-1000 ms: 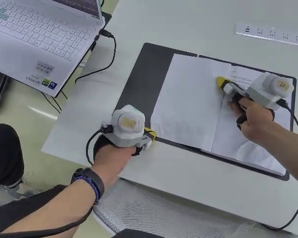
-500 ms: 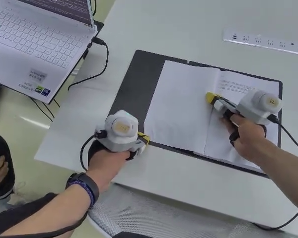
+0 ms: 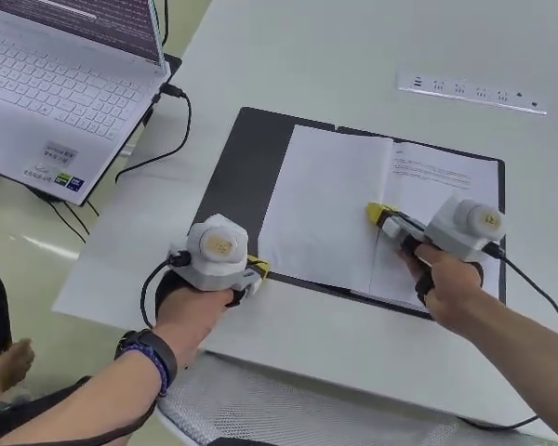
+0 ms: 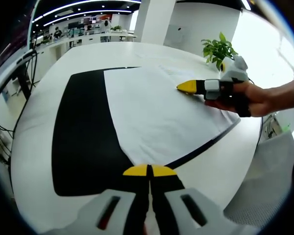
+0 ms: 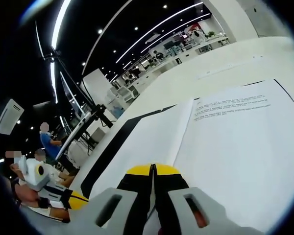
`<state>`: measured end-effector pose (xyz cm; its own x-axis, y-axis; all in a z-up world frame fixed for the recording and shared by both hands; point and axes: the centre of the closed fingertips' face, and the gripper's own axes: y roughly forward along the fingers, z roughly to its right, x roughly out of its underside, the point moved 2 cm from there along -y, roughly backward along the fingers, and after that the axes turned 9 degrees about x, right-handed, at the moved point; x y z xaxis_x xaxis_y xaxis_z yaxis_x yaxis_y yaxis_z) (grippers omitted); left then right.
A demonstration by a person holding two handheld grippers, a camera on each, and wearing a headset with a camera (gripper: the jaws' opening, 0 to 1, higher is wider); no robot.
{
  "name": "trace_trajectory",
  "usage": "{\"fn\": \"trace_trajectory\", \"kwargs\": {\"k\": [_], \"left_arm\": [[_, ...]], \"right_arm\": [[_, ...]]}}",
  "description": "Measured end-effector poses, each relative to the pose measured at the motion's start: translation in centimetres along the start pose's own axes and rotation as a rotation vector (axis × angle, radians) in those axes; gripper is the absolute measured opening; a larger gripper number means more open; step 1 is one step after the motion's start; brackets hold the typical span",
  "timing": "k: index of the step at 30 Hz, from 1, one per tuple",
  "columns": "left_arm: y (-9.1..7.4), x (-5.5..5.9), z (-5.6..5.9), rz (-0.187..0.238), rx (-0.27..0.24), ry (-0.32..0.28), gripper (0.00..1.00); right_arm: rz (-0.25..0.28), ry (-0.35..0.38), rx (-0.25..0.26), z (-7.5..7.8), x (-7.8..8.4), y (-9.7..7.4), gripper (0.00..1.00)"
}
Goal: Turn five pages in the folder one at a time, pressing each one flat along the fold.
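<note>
The laptop (image 3: 56,93) is cut off by the top and left edges of the head view. Printed lines (image 3: 437,172) on the right page (image 3: 451,200) are too small to read. The right gripper (image 3: 379,214) and the hand (image 3: 444,279) holding it cover the lower part of that page and part of the folder (image 3: 242,167) fold.

Right gripper (image 3: 378,213) at the folder's (image 3: 249,163) fold, left gripper (image 3: 258,268) beside it.
</note>
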<state>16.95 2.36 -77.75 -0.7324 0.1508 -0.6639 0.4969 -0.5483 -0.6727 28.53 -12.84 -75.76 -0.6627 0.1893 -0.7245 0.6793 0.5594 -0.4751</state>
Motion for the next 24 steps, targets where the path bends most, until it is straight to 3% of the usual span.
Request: {"fn": "trace_trajectory", "kwargs": {"k": [12,24], "left_arm": [[0.0,0.0,0.0,0.004,0.001,0.008,0.0],[-0.1,0.1,0.0,0.012,0.002,0.016,0.0]], "right_arm": [[-0.024,-0.004,-0.018,-1.0,2.1,-2.2,0.0],[-0.066,-0.029,-0.038,-0.9,4.5,-3.7,0.0]]}}
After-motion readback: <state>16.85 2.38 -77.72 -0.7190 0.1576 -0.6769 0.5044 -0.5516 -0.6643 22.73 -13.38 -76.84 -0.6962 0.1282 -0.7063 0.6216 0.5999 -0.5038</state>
